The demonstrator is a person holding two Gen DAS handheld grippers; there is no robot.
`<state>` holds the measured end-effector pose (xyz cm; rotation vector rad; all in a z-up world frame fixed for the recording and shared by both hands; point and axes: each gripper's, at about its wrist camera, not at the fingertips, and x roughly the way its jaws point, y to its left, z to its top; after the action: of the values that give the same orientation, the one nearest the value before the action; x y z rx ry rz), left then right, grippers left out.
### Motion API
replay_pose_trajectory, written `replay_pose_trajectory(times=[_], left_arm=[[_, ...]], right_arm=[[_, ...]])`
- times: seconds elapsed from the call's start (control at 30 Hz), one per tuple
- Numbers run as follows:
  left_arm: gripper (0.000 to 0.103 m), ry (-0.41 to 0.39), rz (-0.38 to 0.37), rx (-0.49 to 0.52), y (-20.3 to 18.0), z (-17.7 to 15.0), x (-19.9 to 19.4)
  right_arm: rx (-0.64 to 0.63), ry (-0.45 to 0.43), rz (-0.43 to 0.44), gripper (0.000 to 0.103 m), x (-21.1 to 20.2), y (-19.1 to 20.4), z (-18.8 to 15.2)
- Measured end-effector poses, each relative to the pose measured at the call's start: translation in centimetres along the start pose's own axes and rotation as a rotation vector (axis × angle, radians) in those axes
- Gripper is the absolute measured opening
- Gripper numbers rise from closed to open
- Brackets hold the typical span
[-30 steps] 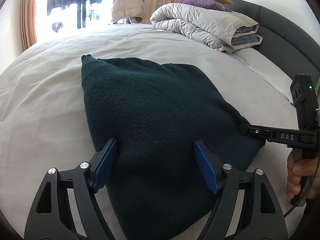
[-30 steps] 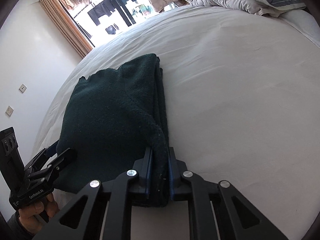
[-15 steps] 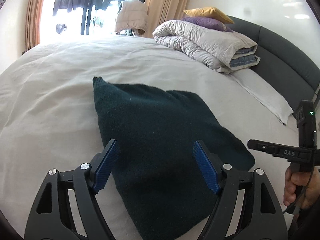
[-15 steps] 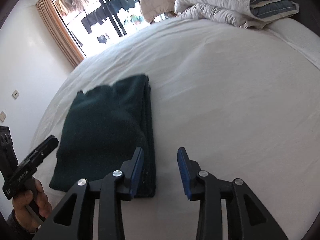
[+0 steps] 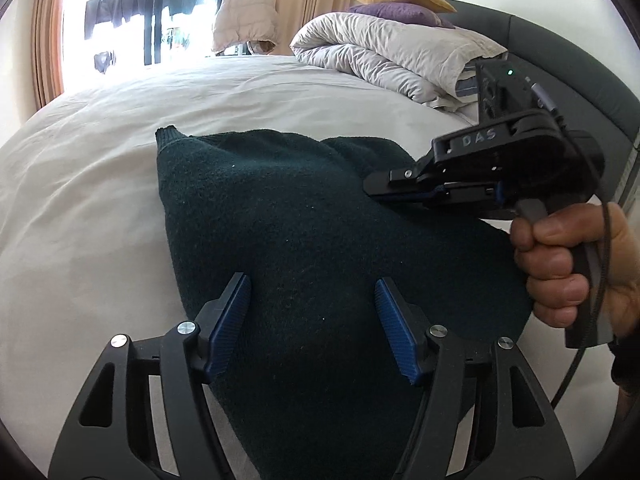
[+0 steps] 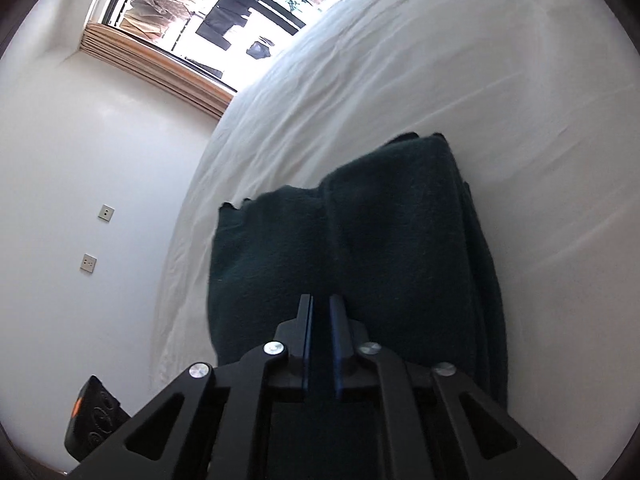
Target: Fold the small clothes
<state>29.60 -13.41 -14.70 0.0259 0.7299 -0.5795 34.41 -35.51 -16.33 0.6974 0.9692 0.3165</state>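
A dark green knitted garment [image 5: 300, 220] lies folded on the white bed sheet [image 5: 100, 200]. My left gripper [image 5: 312, 312] hovers over its near end with the blue pads apart. The jaws are closing, and the fabric lies below and between them without being pinched. A hand [image 5: 568, 264] holds my right gripper [image 5: 370, 191] over the garment's right side, with its jaws together and nothing visible between them. In the right wrist view the same gripper [image 6: 320, 300] points along the garment [image 6: 400, 240], whose layered edge runs down the right.
A rolled grey duvet [image 5: 400, 52] with yellow and purple pillows on it lies against the grey headboard [image 5: 580, 52]. A bright window [image 5: 140, 20] with curtains is beyond the bed. A white wall with sockets [image 6: 106, 213] stands at the bed's left.
The right gripper let go of the garment's edge, opened, swung over the garment and shut again. The left gripper's jaws have narrowed a little and it has shifted slightly.
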Motion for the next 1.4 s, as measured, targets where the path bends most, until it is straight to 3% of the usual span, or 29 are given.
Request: replay_pose_trajectory(times=[0.1,0.3,0.37,0.4,0.43,0.47,0.5,0.7,0.8,0.9,0.97,1.17,1.23,1.4], left_arm=[[0.063,-0.002,-0.002,0.005,0.0,-0.1,0.2],[0.063,-0.001,0.024,0.026,-0.3,-0.4,-0.5],[0.063,-0.008,0.01,0.01,0.3,-1.0,-1.8],[0.063,-0.017,-0.004,-0.022,0.9,-1.1,-2.7],[0.063,-0.03,-0.014,-0.056,1.6,-1.3,-3.5],[0.063,-0.043,-0.028,-0.093,2.3,-1.3,-4.3],[0.064,-0.056,-0.032,-0.128,3.1,-1.3,-5.0],[0.068,-0.041,-0.057,-0.289,7.7,1.0,-4.9],[0.077,0.062,-0.092,-0.342,9.1,1.4,-2.6],[0.079,0.2,-0.193,-0.426,9.8,1.0,1.3],[0.081,0.192,-0.216,-0.463,10.6,1.3,2.2],[0.081,0.242,-0.255,-0.495,12.0,2.4,4.4],[0.072,0.251,-0.249,-0.502,12.6,2.8,4.6],[0.049,0.241,-0.233,-0.5,13.0,3.2,4.5]], right_arm=[[0.033,-0.031,0.042,0.0,-0.9,-1.9,-1.0],[-0.021,-0.074,0.019,0.0,-5.0,-3.1,-5.1],[-0.029,-0.106,0.005,0.005,-7.1,-3.1,-6.0],[-0.026,-0.131,0.006,0.025,-8.4,-3.3,-6.5],[-0.022,-0.153,-0.009,0.059,-9.3,-3.5,-6.5],[-0.023,-0.188,-0.049,0.07,-10.5,-3.6,-6.6],[-0.033,-0.217,-0.066,0.073,-11.1,-3.5,-6.5],[0.022,-0.151,0.003,0.073,-9.2,-4.3,-3.6],[0.078,-0.084,0.038,0.072,-6.6,-5.3,-2.9],[0.082,-0.049,0.021,0.064,-4.7,-5.4,-2.0],[0.103,-0.037,0.03,0.062,-3.9,-5.3,-1.6],[0.095,0.029,0.006,0.037,-1.6,-5.2,-0.2],[0.077,0.03,-0.013,0.029,-1.1,-4.8,0.0],[-0.001,-0.001,-0.075,0.024,-1.3,-3.2,-0.4]])
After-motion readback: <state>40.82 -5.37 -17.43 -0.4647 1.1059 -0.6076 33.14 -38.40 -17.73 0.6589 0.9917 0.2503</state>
